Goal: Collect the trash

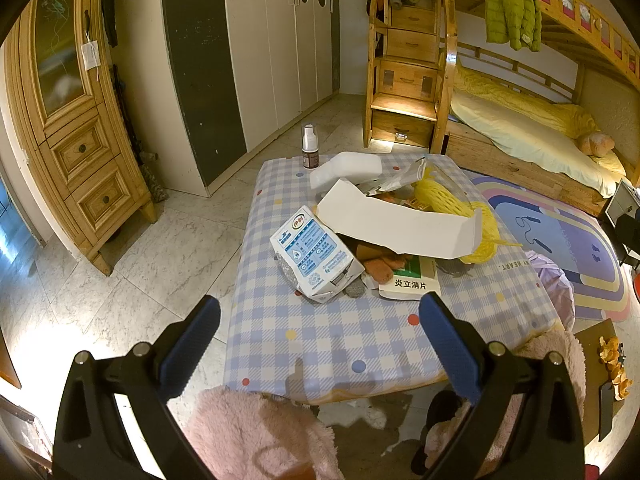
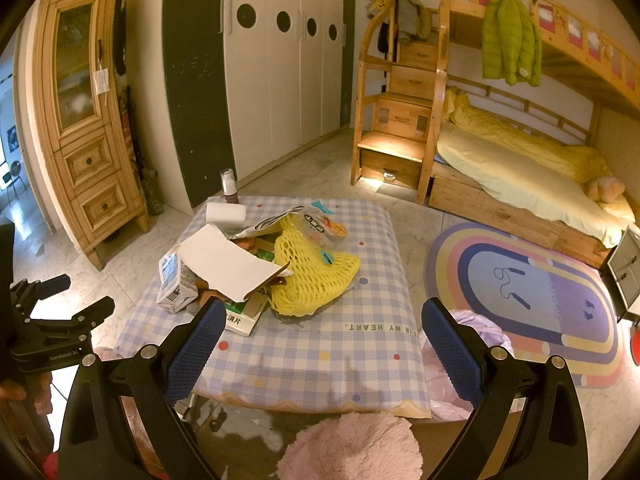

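Note:
A pile of trash lies on the checked low table (image 1: 320, 340) (image 2: 320, 344): a crumpled milk carton (image 1: 310, 254) (image 2: 174, 280), a bent white cardboard lid (image 1: 396, 220) (image 2: 228, 266), yellow foam netting (image 1: 452, 204) (image 2: 316, 280), a green and white medicine box (image 1: 412, 280) (image 2: 244, 316) and snack wrappers (image 2: 320, 224). My left gripper (image 1: 320, 312) hangs open before the table's near edge, short of the carton. My right gripper (image 2: 324, 320) is open too, over the table's near half, with nothing between its fingers. The left gripper (image 2: 76, 296) also shows at the left of the right wrist view.
A spray bottle (image 1: 309, 146) (image 2: 229, 186) and a white foam block (image 1: 348, 168) (image 2: 226, 212) stand at the table's far end. A pale pink plastic bag (image 2: 476, 332) (image 1: 554, 284) lies right of the table. Fluffy pink slippers (image 1: 256, 432) (image 2: 352, 448) are below. Wardrobe, cabinet, bunk bed and rug surround it.

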Demonstrator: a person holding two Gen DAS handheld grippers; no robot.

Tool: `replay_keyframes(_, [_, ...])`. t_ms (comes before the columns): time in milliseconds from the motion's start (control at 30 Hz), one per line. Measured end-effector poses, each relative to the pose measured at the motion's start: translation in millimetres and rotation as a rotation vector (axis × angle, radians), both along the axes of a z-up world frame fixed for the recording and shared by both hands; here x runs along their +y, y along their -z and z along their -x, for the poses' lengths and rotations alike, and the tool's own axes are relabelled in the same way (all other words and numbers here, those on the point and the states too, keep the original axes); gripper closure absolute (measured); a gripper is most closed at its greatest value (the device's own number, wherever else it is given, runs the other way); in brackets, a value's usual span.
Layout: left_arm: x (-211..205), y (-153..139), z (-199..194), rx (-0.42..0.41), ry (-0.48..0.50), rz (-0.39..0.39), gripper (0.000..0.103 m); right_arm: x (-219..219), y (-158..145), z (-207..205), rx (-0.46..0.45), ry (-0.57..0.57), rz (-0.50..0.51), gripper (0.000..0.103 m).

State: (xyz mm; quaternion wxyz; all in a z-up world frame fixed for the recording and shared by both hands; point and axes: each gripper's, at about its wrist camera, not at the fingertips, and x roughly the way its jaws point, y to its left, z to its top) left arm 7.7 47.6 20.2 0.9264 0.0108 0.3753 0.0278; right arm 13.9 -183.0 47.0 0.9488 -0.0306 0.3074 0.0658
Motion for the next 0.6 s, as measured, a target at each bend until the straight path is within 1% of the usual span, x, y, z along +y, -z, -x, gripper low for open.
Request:
replay_keyframes(267, [0.8,2.0,0.0,0.003,-0.002,-0.002,0.007,-2.3,0.1,-2.2,-0.004,-0.001,0.000,0.006])
replay_keyframes(400, [7.7,15.5,0.6,0.034,-0.022,-0.006,0.007,-6.3,3.2,-8.5,0.009,-0.003,0.008,0.006])
replay_keyframes(433, [9.4,17.9,0.2,0.041,-0.028,-0.007,0.007,8.5,9.9,-4.7,0.012,-0.004,0.007,0.006])
replay_keyframes(500, [14.4,24.1,-2.0,0.057,-0.041,-0.010,0.007,4.4,16.1,-11.2,0.007,-0.010,0.008,0.006])
replay_keyframes(600, [20.4,32.9,-6.1,0.078,-0.057,-0.023,0.007,12.2,22.0,-19.6,-0.013,-0.019,0.039,0.006])
